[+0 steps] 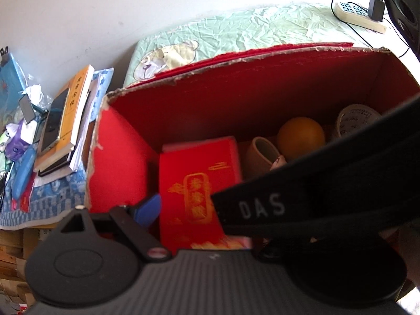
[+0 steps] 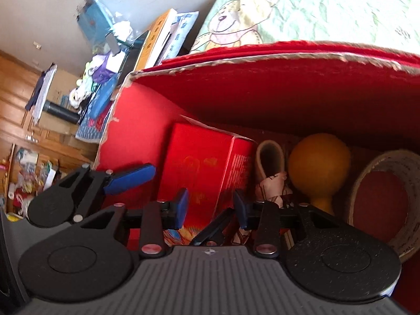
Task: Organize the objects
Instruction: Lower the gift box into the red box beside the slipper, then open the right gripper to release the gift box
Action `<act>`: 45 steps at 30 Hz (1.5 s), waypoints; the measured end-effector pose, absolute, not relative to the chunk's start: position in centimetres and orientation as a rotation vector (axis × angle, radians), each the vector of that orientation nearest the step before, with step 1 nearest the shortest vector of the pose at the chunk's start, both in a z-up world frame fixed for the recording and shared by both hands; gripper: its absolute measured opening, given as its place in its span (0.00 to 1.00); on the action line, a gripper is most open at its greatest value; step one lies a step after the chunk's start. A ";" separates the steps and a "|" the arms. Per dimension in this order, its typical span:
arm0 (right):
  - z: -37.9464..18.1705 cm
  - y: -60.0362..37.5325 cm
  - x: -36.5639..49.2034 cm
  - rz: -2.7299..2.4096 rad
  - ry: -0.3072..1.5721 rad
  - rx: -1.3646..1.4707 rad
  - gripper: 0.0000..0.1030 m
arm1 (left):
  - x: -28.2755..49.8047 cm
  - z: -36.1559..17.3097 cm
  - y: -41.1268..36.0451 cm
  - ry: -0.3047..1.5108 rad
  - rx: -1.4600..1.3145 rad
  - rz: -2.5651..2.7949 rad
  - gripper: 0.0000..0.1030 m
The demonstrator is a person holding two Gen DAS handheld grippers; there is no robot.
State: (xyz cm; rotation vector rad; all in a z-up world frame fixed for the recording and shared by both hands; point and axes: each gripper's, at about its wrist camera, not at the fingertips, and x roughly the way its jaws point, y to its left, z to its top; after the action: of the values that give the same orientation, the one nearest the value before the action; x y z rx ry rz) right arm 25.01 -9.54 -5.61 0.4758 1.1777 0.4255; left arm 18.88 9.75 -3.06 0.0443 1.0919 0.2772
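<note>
The flat red gift box with a gold printed panel (image 1: 199, 183) lies in the left part of the open red cardboard carton (image 1: 236, 97), just beside the carton's left wall. Its gold face is up and its long axis runs from the near side toward the far wall. To its right sit a tan curled roll (image 1: 262, 155), a round orange gourd-shaped thing (image 2: 319, 162) and a wide ring of pale tape (image 2: 378, 197). The left tongs (image 1: 204, 215) point down into the carton with their jaws spread wide. One blue pad (image 1: 148, 210) stands just beside the gift box's left edge. The other pad is hidden under a black band of fabric with grey letters (image 1: 262, 207), so whether they grip the box cannot be told. The right tongs (image 2: 211, 210) also point down over the near end of the gift box. Their blue pads (image 2: 182, 208) stand apart, released, pressing on nothing. The carton rests on a crumpled pale green sheet with a bear drawing (image 2: 236, 26).
</note>
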 end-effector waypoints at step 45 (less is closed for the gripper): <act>-4.0 -13.9 20.1 -0.001 0.907 0.396 0.31 | 18.8 -3.9 9.3 1.111 0.039 0.276 0.84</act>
State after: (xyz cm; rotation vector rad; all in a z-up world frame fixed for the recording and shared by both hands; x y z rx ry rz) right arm 20.09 -13.87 -4.02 0.3958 0.9070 -0.0011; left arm 18.83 9.31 -3.93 0.0388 1.1108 0.2756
